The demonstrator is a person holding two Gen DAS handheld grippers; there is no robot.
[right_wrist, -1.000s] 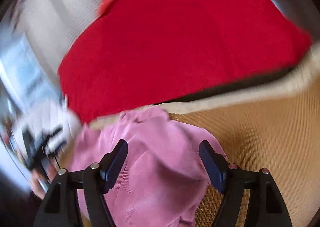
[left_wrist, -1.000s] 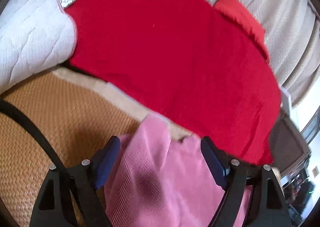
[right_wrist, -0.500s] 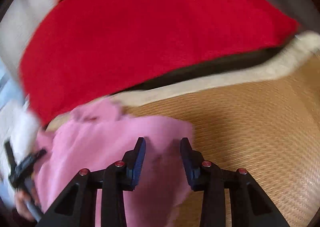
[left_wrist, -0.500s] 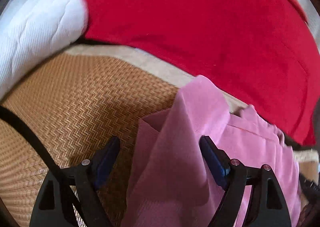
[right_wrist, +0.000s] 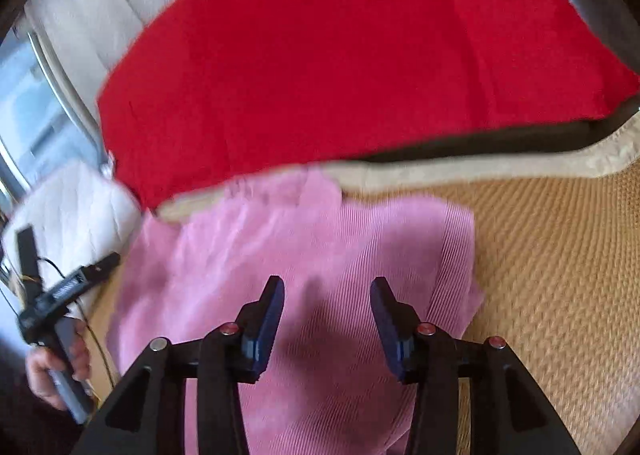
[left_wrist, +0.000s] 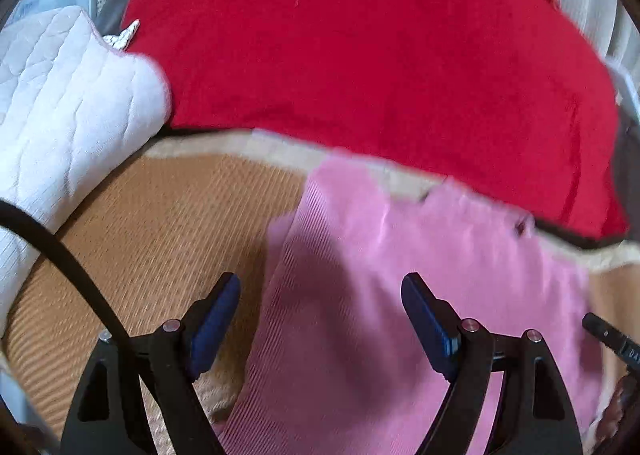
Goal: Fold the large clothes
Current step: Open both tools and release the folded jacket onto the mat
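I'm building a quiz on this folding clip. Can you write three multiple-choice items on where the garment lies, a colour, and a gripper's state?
1. The ribbed pink garment lies on: A) the woven tan mat B) the quilted white pillow C) a wooden chair
2. The large blanket behind the garment is: A) blue B) red C) green
3. The left gripper is: A) shut on the pillow B) shut on nothing C) open over the garment

Answers: 1 A, tan weave shows around the garment's edges; 2 B, both views show it red; 3 C, its pads stand well apart with pink cloth below them.
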